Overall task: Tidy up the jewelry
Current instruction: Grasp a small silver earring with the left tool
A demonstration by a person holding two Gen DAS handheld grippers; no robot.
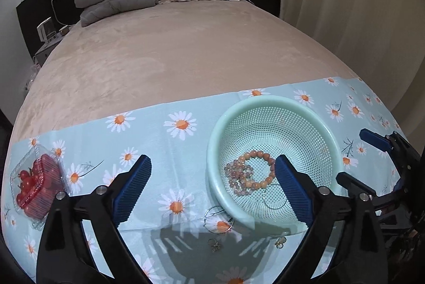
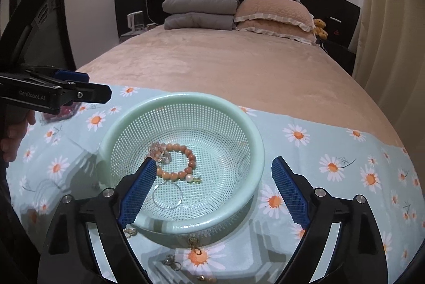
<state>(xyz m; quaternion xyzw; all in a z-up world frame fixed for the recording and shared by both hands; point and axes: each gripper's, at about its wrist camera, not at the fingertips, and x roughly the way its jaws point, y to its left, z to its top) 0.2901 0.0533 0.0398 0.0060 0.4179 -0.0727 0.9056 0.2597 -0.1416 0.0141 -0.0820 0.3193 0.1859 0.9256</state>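
With both my left gripper (image 1: pixel 212 188) and right gripper (image 2: pixel 212 191) jaws released and empty, I should descend slowly onto the small gold earrings (image 2: pixel 172 263) lying just before the mint-green perforated plastic basket (image 2: pixel 255 130), pinching low.

Bead bracelets (image 1: pixel 251 175) lie in the green basket (image 1: pixel 268 103); the left tool (image 1: pixel 212 183) hangs open.

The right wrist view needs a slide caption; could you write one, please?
Open right tongs above a green basket holding bracelets; earrings lie outside.
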